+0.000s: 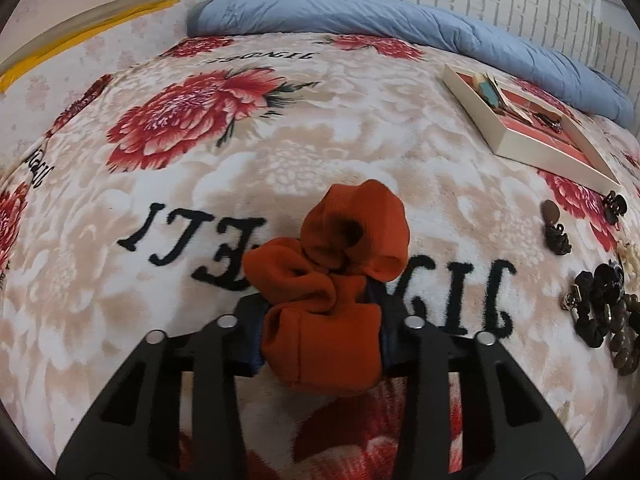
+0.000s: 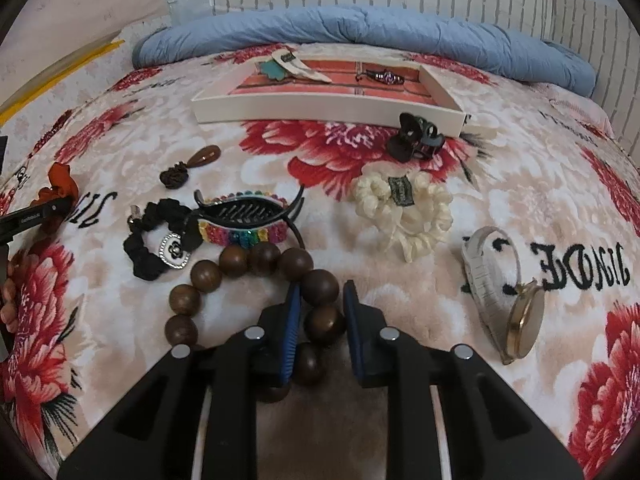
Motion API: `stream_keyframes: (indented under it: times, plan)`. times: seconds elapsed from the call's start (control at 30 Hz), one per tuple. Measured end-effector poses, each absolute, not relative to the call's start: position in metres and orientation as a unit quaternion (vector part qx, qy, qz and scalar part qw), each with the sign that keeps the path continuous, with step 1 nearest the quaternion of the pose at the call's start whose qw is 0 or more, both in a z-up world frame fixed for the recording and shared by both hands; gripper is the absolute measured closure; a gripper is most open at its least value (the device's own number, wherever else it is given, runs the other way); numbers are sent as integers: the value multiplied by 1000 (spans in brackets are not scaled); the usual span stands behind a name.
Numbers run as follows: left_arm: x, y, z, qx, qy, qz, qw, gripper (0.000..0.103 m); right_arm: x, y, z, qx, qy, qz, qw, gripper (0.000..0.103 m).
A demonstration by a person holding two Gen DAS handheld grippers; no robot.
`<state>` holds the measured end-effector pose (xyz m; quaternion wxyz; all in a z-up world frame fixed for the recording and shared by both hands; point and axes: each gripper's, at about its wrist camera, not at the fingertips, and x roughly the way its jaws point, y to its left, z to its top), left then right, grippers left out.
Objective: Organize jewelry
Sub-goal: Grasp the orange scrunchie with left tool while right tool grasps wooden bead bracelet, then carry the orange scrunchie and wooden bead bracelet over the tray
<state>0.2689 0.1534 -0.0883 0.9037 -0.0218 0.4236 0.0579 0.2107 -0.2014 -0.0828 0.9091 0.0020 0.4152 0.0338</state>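
The fingers of the left gripper are clenched on the orange scrunchie, which sits well apart from the tray, over the flowered blanket. In the right wrist view, the right gripper has its blue pads on both sides of one bead of the wooden bead bracelet, grasping it, on the blanket in front of the tray. Inside the tray only a few pieces lie, a turquoise clip and a dark clip. In front of the tray, the rainbow claw clip, black scrunchie, cream scrunchie, dark claw clip and watch wait, so I judge most of the sorting is left
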Motion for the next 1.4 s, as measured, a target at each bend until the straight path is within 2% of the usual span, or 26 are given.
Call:
stream_keyframes:
  times: [0.17, 0.73, 1.2, 1.4]
  plan:
    - [263, 150, -82, -5, 408, 66, 910, 74, 204, -204, -74, 1, 394, 34, 918, 83]
    - [248, 111, -32, -1, 364, 20, 931, 75, 210, -212, -25, -15, 342, 40, 939, 83]
    - [284, 63, 13, -11, 347, -28, 937, 75, 283, -246, 47, -24, 309, 13, 951, 83]
    - [318, 46, 22, -16, 351, -40, 935, 75, 316, -255, 62, -32, 304, 2, 952, 83]
